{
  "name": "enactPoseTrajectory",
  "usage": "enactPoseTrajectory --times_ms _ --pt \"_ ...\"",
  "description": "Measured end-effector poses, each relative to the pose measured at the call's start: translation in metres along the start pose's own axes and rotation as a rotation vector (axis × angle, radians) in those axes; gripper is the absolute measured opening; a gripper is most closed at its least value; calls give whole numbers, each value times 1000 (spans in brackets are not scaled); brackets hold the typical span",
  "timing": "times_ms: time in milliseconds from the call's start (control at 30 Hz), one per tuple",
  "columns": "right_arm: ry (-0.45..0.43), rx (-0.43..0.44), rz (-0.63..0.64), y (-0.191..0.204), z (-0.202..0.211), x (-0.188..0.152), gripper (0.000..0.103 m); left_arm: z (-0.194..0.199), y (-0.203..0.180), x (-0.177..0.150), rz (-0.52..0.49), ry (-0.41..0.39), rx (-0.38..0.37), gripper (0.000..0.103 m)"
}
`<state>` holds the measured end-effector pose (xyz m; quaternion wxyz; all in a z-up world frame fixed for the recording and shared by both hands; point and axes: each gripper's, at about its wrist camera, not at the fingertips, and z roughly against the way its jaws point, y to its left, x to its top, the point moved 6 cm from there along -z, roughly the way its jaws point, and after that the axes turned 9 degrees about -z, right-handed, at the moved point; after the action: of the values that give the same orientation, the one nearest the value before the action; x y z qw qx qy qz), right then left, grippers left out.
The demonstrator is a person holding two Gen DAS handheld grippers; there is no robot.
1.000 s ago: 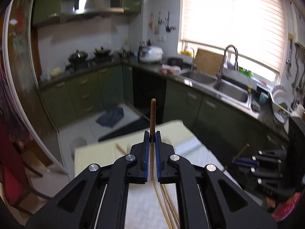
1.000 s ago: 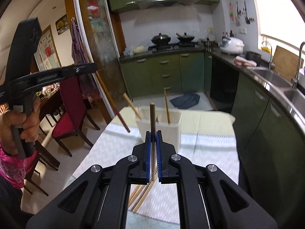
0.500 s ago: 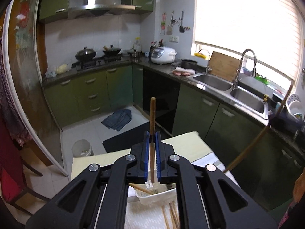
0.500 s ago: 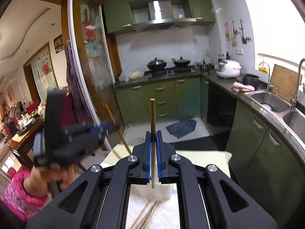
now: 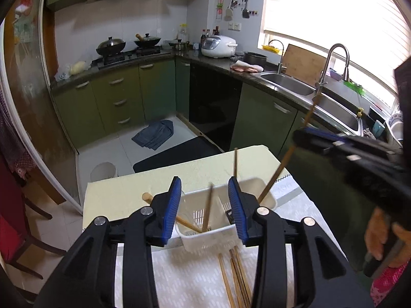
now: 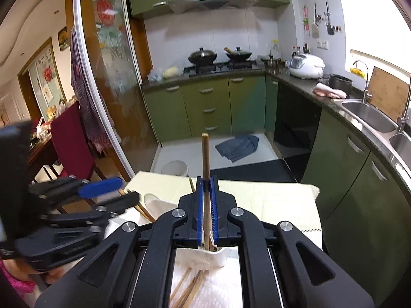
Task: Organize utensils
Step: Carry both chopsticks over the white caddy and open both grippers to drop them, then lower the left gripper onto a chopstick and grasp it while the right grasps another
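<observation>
My left gripper [image 5: 204,179] hangs just above the white utensil basket [image 5: 267,200], and its jaws are opening. A wooden chopstick [image 5: 208,205] leans in the basket between the blue pads [image 5: 174,205], touching neither. Other chopsticks lean in the basket too. My right gripper [image 6: 206,179] is shut on an upright chopstick [image 6: 205,154], low over the basket [image 6: 154,202]. In the left wrist view the right gripper [image 5: 298,136] comes in from the right, its chopstick [image 5: 280,166] slanting down to the basket's right end. Several loose chopsticks [image 5: 236,277] lie on the cloth in front.
The basket stands on a table with a white patterned cloth [image 5: 195,282] and a yellow cloth [image 5: 205,172] behind it. A red chair [image 6: 72,138] is at the left, green cabinets and a sink counter [image 5: 287,84] at the right. A person's hand [image 5: 377,233] holds the right gripper.
The left gripper sank toward the basket, opened and let go of its chopstick, which now rests in the basket. The right gripper carried its chopstick across to the basket.
</observation>
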<state>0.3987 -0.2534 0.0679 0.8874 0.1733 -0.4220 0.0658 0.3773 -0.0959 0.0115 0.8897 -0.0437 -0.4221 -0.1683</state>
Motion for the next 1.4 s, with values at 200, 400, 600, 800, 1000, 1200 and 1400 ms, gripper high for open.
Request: enactPoseTrajectory --times_ms 200,400,600,800,1000,1200,1400 --pt "4 1 11 2 -2 -12 7 34 -9 -5 -20 -30 -8 36" --pt "-35 12 21 13 30 -13 8 62 -19 -24 -41 -26 -23 37" --pt "-89 6 6 4 108 -54 21 60 -33 -76 -41 55 -67 37" --pt "-38 -46 -50 -38 143 -134 23 5 -54 -149 -29 264 -125 37" --pt "53 -93 -139 -87 141 -191 23 -51 -66 -187 9 408 -138 36" --pt "98 -90 -163 -105 129 -210 23 -87 -73 -202 2 489 -116 34" --pt "170 -85 -139 -95 96 -217 32 -105 -76 -204 -20 545 -101 21"
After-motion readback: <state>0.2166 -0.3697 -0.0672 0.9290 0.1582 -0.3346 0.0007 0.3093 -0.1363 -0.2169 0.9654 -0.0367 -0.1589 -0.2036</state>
